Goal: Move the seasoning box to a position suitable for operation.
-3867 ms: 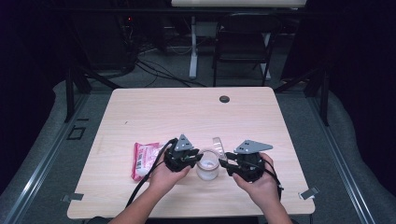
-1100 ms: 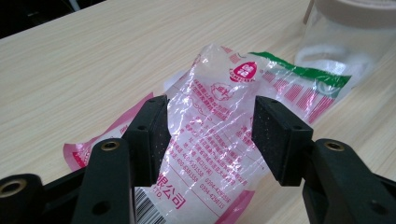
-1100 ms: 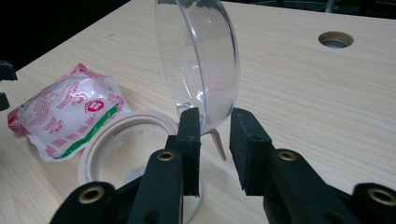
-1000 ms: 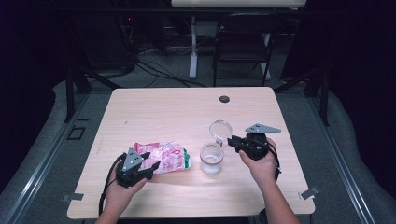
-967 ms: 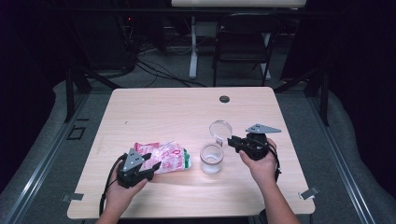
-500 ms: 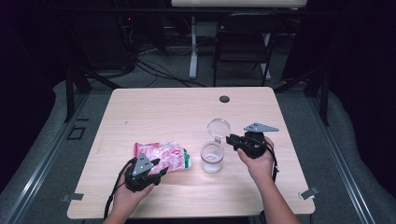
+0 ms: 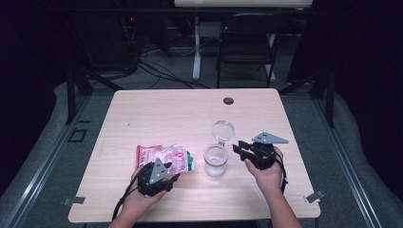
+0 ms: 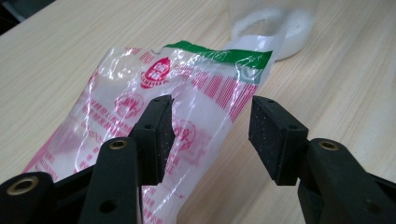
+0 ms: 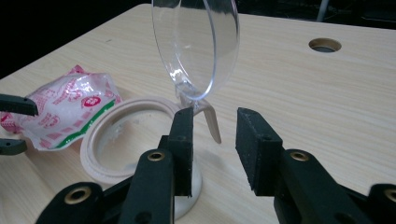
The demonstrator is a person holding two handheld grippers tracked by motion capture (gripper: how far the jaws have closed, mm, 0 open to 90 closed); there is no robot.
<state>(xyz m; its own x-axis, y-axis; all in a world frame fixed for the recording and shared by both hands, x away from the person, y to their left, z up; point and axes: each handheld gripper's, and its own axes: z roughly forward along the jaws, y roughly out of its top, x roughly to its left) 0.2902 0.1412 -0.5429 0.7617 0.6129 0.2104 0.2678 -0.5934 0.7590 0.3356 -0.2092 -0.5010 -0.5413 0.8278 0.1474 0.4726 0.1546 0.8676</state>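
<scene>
A person's two hands work at a pale wooden table (image 7: 142,114), each holding a black two-jaw gripper. In the high view the left gripper (image 7: 172,179) sits in the lower left of centre, its tips at the near end of a pink-and-white plastic bag (image 7: 164,156) with a green band that lies flat on the tabletop. The left gripper view shows the bag (image 8: 154,107) running from lower left toward the upper middle; the jaws stand apart and have just been opening, one pad over the bag's film, the other over bare wood just beside its edge, neither pressing on it.

Just right of the bag stands a clear jar (image 7: 215,160) with its hinged clear lid (image 7: 223,129) swung up behind it. The right gripper (image 7: 238,150) hovers at the jar's right side. In the right gripper view the jaws are apart and have just been opening; the lid (image 9: 196,46) stands upright above them, its hinge tab in line with the gap and touched by neither pad, and the jar's pale rim (image 9: 100,140) lies lower left. A dark round hole (image 7: 228,100) marks the far side of the table.
</scene>
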